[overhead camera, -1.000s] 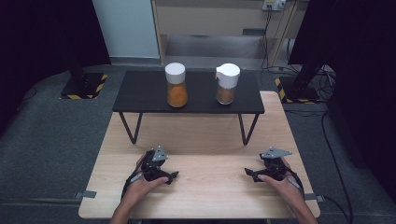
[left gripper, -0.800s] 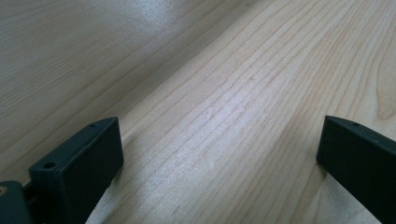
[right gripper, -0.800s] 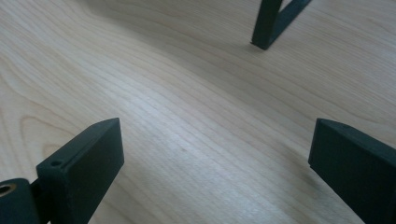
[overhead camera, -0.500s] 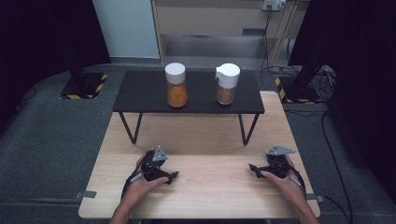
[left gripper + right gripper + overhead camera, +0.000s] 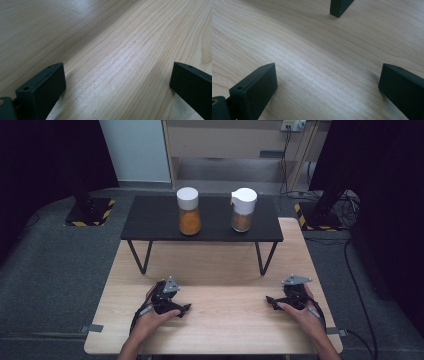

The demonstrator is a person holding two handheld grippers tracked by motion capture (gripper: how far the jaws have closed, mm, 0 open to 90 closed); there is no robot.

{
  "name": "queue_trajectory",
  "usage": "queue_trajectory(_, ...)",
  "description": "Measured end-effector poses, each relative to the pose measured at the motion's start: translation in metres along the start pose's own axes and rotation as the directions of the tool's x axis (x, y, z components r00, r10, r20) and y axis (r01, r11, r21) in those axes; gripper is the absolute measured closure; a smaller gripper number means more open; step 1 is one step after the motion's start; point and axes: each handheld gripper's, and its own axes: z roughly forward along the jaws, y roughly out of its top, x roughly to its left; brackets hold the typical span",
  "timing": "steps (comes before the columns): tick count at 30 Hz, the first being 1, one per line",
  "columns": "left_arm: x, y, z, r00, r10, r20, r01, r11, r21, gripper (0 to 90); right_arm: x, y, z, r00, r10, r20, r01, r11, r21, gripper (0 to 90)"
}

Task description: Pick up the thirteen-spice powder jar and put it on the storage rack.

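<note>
Two jars stand on a low black shelf (image 5: pixel 150 222) at the table's far side: one with a plain white lid and orange powder (image 5: pixel 188 212), one with a white spouted lid and brown contents (image 5: pixel 243 210). My left gripper (image 5: pixel 182 310) rests low on the wooden table (image 5: pixel 220 270) near the front left, held by a hand. Its jaws stand wide apart over bare wood (image 5: pixel 117 82). My right gripper (image 5: pixel 270 302) sits at the front right, also open, nothing between its fingers (image 5: pixel 257 87). Both grippers are well short of the jars.
The shelf stands on thin black legs (image 5: pixel 264 260); one leg's foot (image 5: pixel 339 7) shows ahead of the right gripper. Black stands with yellow-striped bases (image 5: pixel 90 210) flank the table on grey floor. A cabinet (image 5: pixel 225 140) sits behind.
The right gripper has shifted slightly to the right along the front of the table. The left gripper and both jars have stayed put.
</note>
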Motion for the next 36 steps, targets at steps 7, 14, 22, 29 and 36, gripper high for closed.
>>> queue_trajectory(7,0.0000,0.0000,0.0000,1.0000,0.000,0.000,0.000,1.0000,0.000,0.0,0.0002,0.0003,0.0002,1.0000,0.001,-0.001,-0.001,1.000,0.001,1.6)
queue_trajectory(14,0.0000,0.0000,0.0000,1.0000,0.000,0.000,0.000,1.0000,0.000,0.0,0.0004,-0.0007,-0.0002,0.9994,-0.024,-0.024,0.024,1.000,-0.002,1.6)
queue_trajectory(22,0.0000,0.0000,0.0000,1.0000,0.000,0.000,0.000,1.0000,0.000,0.0,0.0027,-0.0008,-0.0007,0.9983,-0.041,-0.040,0.041,0.999,-0.001,1.4)
queue_trajectory(29,0.0008,0.0002,0.0002,1.0000,0.003,0.003,-0.003,1.0000,0.001,0.0,0.0037,-0.0008,-0.0008,0.9962,-0.062,-0.061,0.062,0.998,-0.002,1.3)
queue_trajectory(36,0.0008,0.0002,0.0002,1.0000,0.003,0.004,-0.003,1.0000,0.000,0.0,0.0036,-0.0008,-0.0009,0.9946,-0.074,-0.073,0.074,0.997,-0.002,1.3)
